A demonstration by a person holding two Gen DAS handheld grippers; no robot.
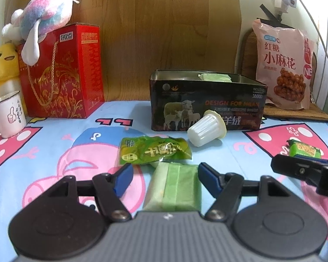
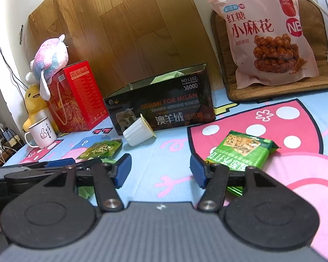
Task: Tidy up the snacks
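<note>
My left gripper [image 1: 166,175] stands open over the bedsheet. A pale green wrapped snack [image 1: 175,187] lies between its blue pads, near the right pad and apart from the left one. Just beyond it lies a crumpled green packet [image 1: 155,152]. A white jelly cup [image 1: 207,128] lies on its side against the open dark tin box [image 1: 205,107], which holds a pale green snack [image 1: 214,77]. My right gripper [image 2: 159,171] is open with only sheet between its pads. A green cracker packet [image 2: 240,152] lies beside and partly under its right finger.
A red gift box [image 1: 63,72] with plush toys on and beside it stands at the back left, with a white mug [image 1: 8,115] in front. A big pink bag of fried twists [image 1: 284,65] leans at the back right on a brown mat. A wooden board forms the back wall.
</note>
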